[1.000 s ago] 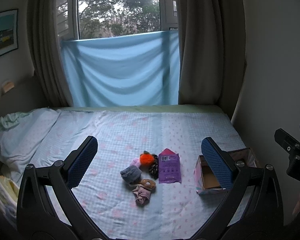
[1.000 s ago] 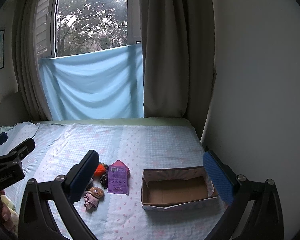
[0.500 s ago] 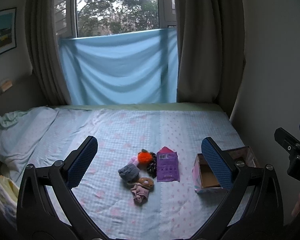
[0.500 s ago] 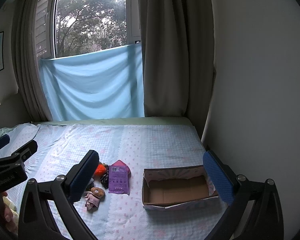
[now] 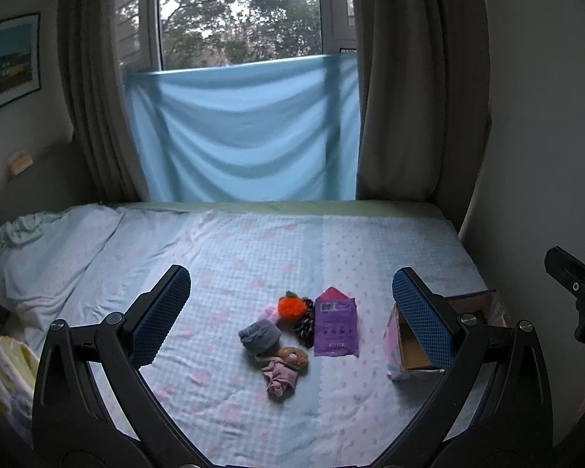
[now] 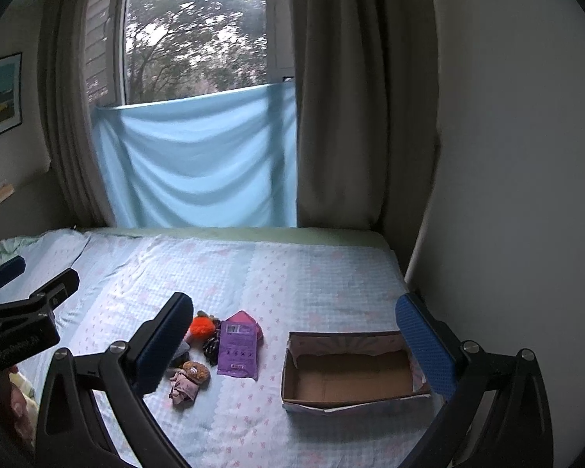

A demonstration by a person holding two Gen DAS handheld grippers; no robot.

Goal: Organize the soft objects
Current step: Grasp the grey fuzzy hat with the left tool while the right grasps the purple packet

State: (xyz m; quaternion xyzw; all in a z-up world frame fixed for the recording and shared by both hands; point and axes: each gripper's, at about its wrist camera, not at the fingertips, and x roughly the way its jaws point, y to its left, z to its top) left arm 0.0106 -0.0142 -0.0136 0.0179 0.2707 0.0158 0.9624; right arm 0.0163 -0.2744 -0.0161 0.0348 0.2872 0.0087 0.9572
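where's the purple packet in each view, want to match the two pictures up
Left wrist view: the purple packet lies flat on the bed just right of centre, right of the pile of small soft things.
Right wrist view: the purple packet lies left of centre, between that pile and the open cardboard box.
Shared landmark: the orange pom-pom, at the packet's upper left in both.

Purple packet (image 5: 335, 325) on the bed carries a barcode-like label and print, too small to read. White lettering on the left gripper (image 6: 17, 345) body is blurred, illegible.
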